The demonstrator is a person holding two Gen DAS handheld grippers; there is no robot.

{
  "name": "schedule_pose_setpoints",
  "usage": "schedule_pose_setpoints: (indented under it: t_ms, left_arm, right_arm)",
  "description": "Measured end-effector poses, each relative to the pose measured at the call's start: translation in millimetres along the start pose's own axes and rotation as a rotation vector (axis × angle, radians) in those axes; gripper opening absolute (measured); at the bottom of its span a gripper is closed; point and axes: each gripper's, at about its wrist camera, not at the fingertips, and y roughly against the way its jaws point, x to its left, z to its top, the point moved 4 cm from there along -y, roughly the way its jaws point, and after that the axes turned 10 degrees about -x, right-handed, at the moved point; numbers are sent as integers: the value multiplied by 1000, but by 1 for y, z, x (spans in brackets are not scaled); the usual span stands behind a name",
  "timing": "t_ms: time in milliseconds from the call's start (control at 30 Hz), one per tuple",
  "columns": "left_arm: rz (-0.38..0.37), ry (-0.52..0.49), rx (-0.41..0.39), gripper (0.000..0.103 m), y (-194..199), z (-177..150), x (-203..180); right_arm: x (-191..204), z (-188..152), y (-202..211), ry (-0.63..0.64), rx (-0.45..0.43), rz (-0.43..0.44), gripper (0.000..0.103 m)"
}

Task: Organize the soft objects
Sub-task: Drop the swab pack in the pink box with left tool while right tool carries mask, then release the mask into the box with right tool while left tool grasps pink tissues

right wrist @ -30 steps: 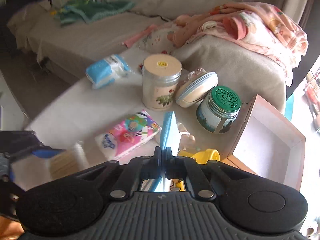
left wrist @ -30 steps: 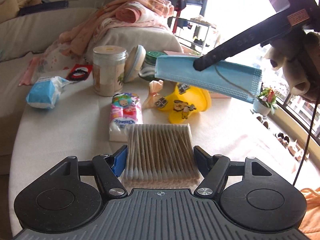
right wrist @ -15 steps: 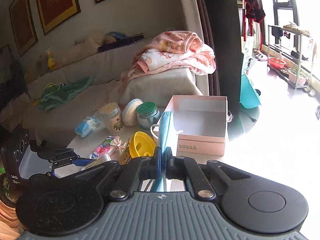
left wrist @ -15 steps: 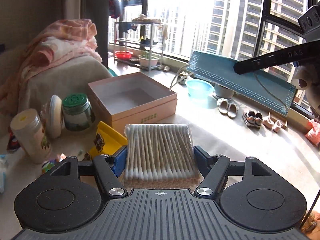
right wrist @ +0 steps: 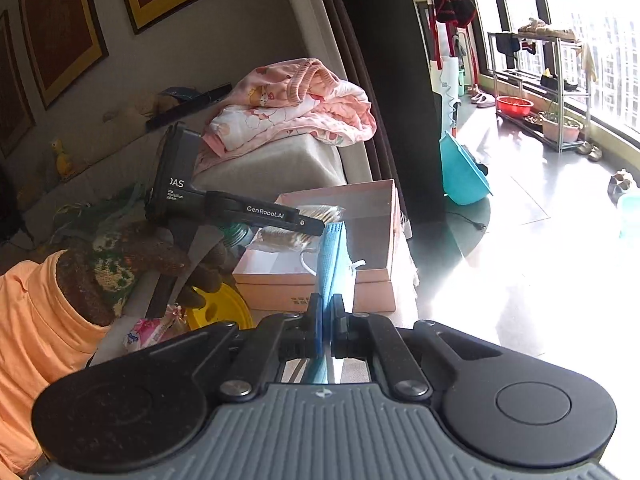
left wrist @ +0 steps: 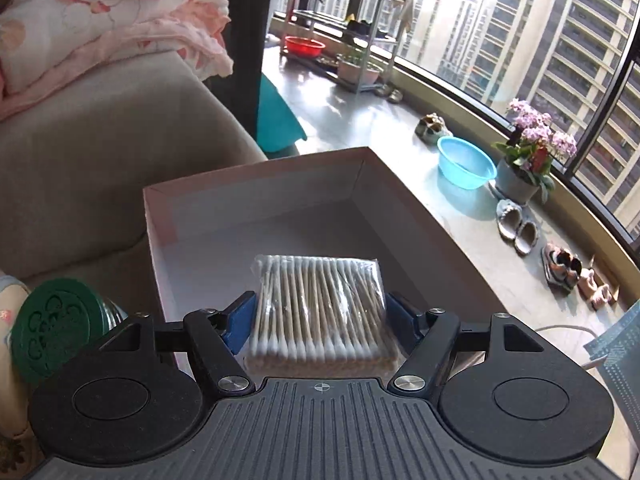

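Since the earlier frames, we have carried both items from over the cluttered table to the open pale-pink cardboard box (left wrist: 420, 216): our left gripper (left wrist: 320, 312), its jaws spread wide and just eased slightly closer, clamps the clear plastic-wrapped pack of wooden cotton swabs (left wrist: 320, 304) by its sides above the box's white interior. Our right gripper (right wrist: 329, 308), jaws pressed together, pinches the folded blue pleated face mask (right wrist: 332, 260) upright, just in front of the box's near wall. Beside the box: green-lidded glass jar (left wrist: 52, 336), yellow plastic bowl (right wrist: 224, 308).
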Motion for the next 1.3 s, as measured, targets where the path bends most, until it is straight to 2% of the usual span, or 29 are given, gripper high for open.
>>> schedule_pose_setpoints:
  t_ms: [33,100,167,233,300,400,467,567,633,700,767,800,867,933,967,1000,1033,1067,1133,1233,1300]
  left_arm:
    - [12,-13,-21,68,-5,-1,2]
    - [-2,0,-108,68,2,6,6]
    - [-34,61,-197,68,26,17,14]
    - [-73,124,-247,68,54,24,24]
    - [-79,123,-277,68,80,23,32]
    - [-77,88,-310,68,120,9,39]
    - [-73,70,-309,68,141,-9,43]
    - [-52,51,-295,68,165,-40,55]
    - [-26,47,-289,68,177,-58,69]
    - [22,25,-283,68,190,-81,81]
    - [76,-10,-262,68,193,-101,89]
    - [99,-20,-245,68,192,-109,92]
    - [120,-15,-215,68,190,-125,102]
    - [128,5,-199,68,188,-133,110]
    - [134,14,-195,68,191,-138,113]
    - [135,21,-195,68,195,-142,116]
    - [138,29,-193,68,197,-145,120]
    - [143,34,-191,68,198,-146,123]
    - [155,36,-183,68,200,-150,127]
    - [181,22,-156,68,202,-158,127]
    - [189,-7,-138,68,201,-161,122]
  right_arm:
    - [-2,3,-5,-1,-2,-4,3]
    - [-2,16,-13,6,-23,-7,3]
    - [4,33,-22,32,-54,-7,3]
    - [13,53,-38,72,-88,-12,3]
    - [26,74,-73,107,-105,-29,3]
    - [35,84,-134,124,-81,-41,4]
    - [36,83,-175,122,-43,-53,4]
    - [26,61,-243,92,124,-108,4]
    - [19,41,-269,105,238,-177,4]
    - [18,19,-284,188,330,-255,4]
    - [20,9,-290,234,403,-269,3]
    - [20,6,-291,221,434,-249,4]
    - [21,9,-287,170,446,-205,4]
    - [19,17,-275,101,413,-170,4]
    - [18,23,-266,64,377,-153,10]
    - [17,28,-257,40,346,-138,27]
    - [18,31,-248,30,314,-132,38]
    - [19,34,-232,28,252,-134,57]
    - [24,36,-208,51,180,-135,63]
    - [38,31,-174,77,108,-109,63]
    - [53,23,-157,108,91,-83,63]
